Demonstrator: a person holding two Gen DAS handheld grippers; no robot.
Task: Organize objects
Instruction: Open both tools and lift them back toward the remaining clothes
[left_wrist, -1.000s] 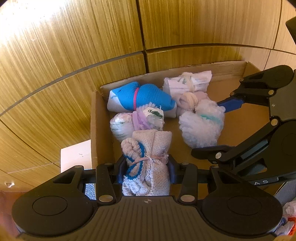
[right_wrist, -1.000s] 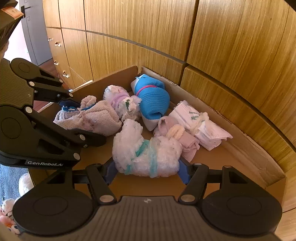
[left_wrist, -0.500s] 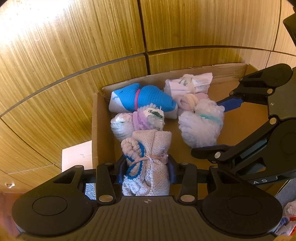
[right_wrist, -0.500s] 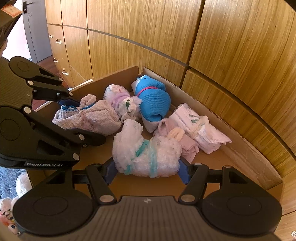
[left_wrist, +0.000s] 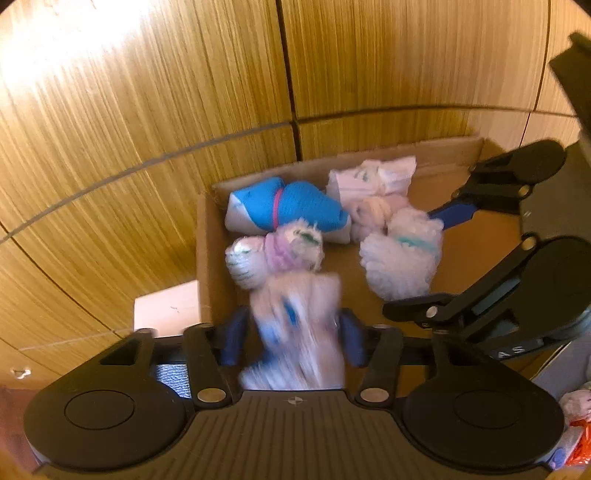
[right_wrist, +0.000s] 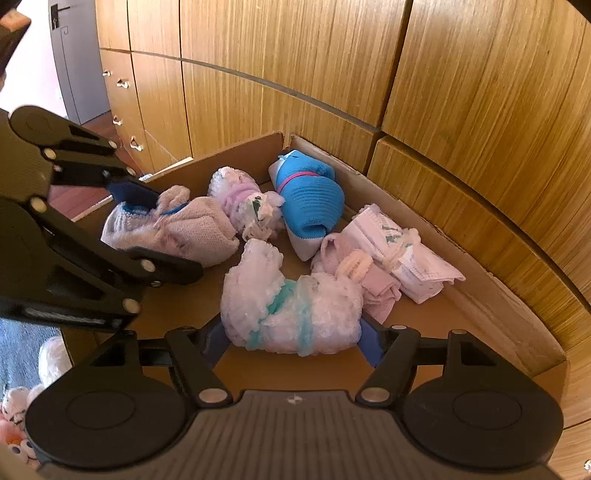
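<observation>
Inside, the cardboard box (right_wrist: 491, 295) holds six sock bundles (right_wrist: 310, 206).

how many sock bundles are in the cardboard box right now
6: knit bundle at left gripper, fluffy teal-banded at right gripper, lilac-banded, blue, pink, white folded.

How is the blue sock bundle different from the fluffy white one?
The blue bundle is smooth knit with a pink band; the fluffy bundle is shaggy white with teal bands. The blue bundle lies at the box's back corner, away from both grippers; the fluffy bundle lies near the front, between the right gripper's fingers. Both are rolled, tied and inside the box.
</observation>
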